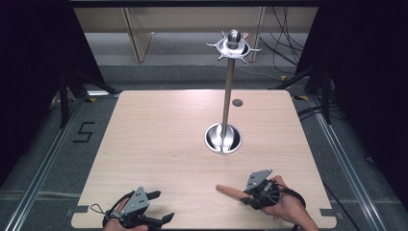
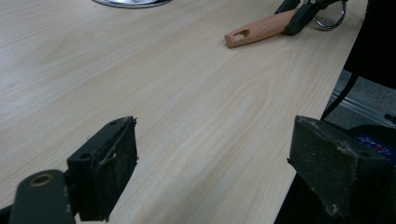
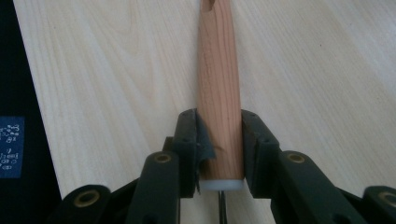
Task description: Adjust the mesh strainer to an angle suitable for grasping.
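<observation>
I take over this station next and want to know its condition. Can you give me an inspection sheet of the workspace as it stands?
Surface: light wooden table, bare apart from the items below; a small grey disc near the far edge.
Job's things: metal stand with round base and a hooked ring at the top; wooden handle with a slot at its tip, lying low over the table.
Clutter: nothing seen.
Grippers: left claw open, holding nothing, at the near edge; right claw shut on the wooden handle.
Cables: black cables on the floor behind the table.
Surroundings: dark curtains both sides, floor rail, a floor marking "5".
</observation>
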{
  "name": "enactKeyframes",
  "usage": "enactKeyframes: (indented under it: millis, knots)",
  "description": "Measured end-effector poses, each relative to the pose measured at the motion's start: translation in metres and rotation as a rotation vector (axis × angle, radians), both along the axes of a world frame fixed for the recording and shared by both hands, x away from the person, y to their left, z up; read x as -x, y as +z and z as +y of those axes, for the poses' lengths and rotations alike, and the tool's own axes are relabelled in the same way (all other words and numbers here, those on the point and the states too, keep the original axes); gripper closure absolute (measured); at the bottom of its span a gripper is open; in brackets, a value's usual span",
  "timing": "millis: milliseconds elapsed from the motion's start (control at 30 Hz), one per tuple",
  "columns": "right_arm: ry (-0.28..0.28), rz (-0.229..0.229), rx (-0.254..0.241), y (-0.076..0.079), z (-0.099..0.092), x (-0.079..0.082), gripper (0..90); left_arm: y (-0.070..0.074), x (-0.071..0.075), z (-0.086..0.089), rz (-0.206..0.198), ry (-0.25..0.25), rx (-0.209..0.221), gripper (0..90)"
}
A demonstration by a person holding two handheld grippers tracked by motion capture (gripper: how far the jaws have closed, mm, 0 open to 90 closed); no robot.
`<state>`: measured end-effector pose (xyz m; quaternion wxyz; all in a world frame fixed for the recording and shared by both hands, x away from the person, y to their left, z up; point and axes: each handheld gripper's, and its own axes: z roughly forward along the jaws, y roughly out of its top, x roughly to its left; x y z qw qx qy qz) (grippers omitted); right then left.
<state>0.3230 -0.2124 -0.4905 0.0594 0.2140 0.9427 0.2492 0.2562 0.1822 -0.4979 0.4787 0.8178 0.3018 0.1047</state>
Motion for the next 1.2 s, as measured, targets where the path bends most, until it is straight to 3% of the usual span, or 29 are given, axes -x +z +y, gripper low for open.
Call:
enactKeyframes:
  millis: [200,233,300,367,433,500,600,633,700,733,767,800,833,867,900,1033,1200]
  knots:
    - [0.043,-0.013,0.020,0.000,0.008,-0.006,71.4,0.000,0.000,0.000,0.001,0.003,0.002,14.7]
    - [0.013,-0.007,0.031,0.001,0.009,-0.004,71.4,0.000,0.000,0.000,0.000,0.001,0.000,14.7]
    - [0.025,-0.023,0.036,0.001,0.011,-0.005,71.5,0.000,-0.001,0.001,-0.017,-0.018,-0.016,14.7]
    - [-0.009,-0.024,0.040,0.002,0.011,-0.003,71.5,-0.001,0.000,0.000,0.001,0.005,0.000,14.7]
    - [0.022,-0.047,0.026,0.003,0.009,-0.005,71.5,0.000,0.000,0.000,-0.001,0.002,-0.001,14.7]
    - [-0.043,-0.066,0.017,0.007,0.007,-0.002,71.5,0.000,0.000,0.000,0.000,0.002,0.009,14.7]
    - [-0.015,-0.071,0.015,0.008,0.006,-0.004,71.5,0.000,-0.002,0.001,-0.017,-0.013,-0.010,14.7]
    - [-0.016,-0.077,-0.009,0.009,0.005,-0.003,71.5,0.000,-0.003,0.002,-0.023,-0.017,-0.032,14.7]
    - [-0.025,-0.078,-0.012,0.010,0.004,-0.003,71.5,-0.001,-0.002,-0.001,-0.012,-0.004,0.006,14.7]
    - [-0.033,-0.089,-0.022,0.010,0.003,-0.003,71.6,-0.001,-0.002,-0.001,-0.011,-0.005,0.002,14.7]
    - [-0.045,-0.083,-0.025,0.012,0.002,-0.002,71.6,0.000,-0.003,0.002,-0.024,-0.017,-0.031,14.7]
    - [-0.040,-0.080,-0.031,0.013,0.000,-0.003,71.6,0.000,-0.002,0.000,-0.009,-0.007,0.006,14.7]
    - [-0.085,-0.083,-0.040,0.015,-0.001,-0.001,71.6,0.001,-0.003,0.002,-0.018,-0.010,-0.014,14.7]
    - [-0.089,-0.079,-0.049,0.017,-0.002,0.000,71.6,0.000,-0.002,0.000,0.002,0.010,0.006,14.7]
    - [-0.099,-0.092,-0.054,0.018,-0.003,0.000,71.6,0.000,-0.003,0.001,-0.006,0.009,0.001,14.7]
    - [-0.116,-0.107,-0.098,0.022,-0.007,0.000,71.6,0.000,-0.004,0.000,-0.008,0.005,0.008,14.7]
    - [-0.093,-0.134,-0.141,0.029,-0.014,-0.002,71.7,0.000,-0.004,0.002,-0.009,-0.001,-0.009,14.7]
